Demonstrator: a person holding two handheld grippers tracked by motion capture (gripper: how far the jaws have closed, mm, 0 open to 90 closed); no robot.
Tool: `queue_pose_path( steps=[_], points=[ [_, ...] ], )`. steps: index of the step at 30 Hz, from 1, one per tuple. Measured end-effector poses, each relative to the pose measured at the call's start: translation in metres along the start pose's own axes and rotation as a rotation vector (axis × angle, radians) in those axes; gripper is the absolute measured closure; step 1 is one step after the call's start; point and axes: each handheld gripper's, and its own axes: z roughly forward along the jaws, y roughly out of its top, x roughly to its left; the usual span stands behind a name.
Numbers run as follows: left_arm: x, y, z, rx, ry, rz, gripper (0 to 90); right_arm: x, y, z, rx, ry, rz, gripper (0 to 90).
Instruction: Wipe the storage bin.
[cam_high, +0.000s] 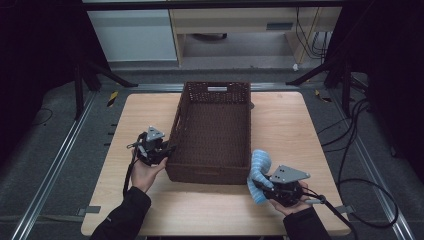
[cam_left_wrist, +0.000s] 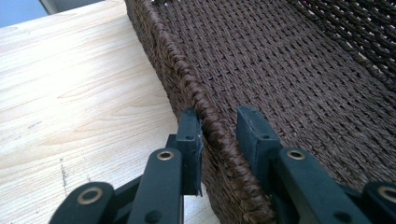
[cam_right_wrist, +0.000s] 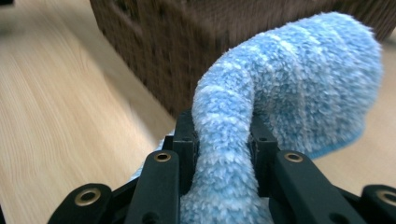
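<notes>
High view, left gripper (cam_high: 169, 148) clamping basket (cam_high: 210, 172) rim, right gripper (cam_high: 258, 186) pinching blue cloth (cam_high: 260, 167)

sock (cam_right_wrist: 289, 79): fluffy light blue, pale stripes | basket (cam_high: 212, 130): dark brown weave | table (cam_high: 290, 125): pale wood grain

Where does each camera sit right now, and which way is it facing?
High view: above the person's side, looking forward and down at the table; forearms, hands, left gripper, right gripper show.
Left gripper view: on the left gripper, looking along the basket wall; jaws straddle its rim.
Right gripper view: on the right gripper, facing the basket's outer wall; jaws pinch a blue sock.
Shared: the basket and table appear in all three.
</notes>
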Motion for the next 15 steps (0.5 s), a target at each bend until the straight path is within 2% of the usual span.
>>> queue_pose_path(
  steps=[1,3,7,13,15],
  points=[
    [0.0,0.0,0.0,0.0,0.0,0.0,70.8,0.0,0.0,0.0,0.0,0.0,0.0,71.2],
    [0.0,0.0,0.0,0.0,0.0,-0.001,70.8,0.001,-0.005,0.007,0.043,0.006,-0.007,71.2],
    [0.0,0.0,0.0,0.0,0.0,-0.001,70.8,0.002,-0.014,0.024,0.126,0.021,0.021,71.1],
    [0.0,0.0,0.0,0.0,0.0,-0.001,70.7,0.0,-0.014,0.022,0.116,0.021,0.042,70.8],
    [0.0,0.0,0.0,0.0,-0.001,-0.001,70.7,-0.01,-0.011,0.011,0.083,-0.023,0.061,70.3]
  ],
)
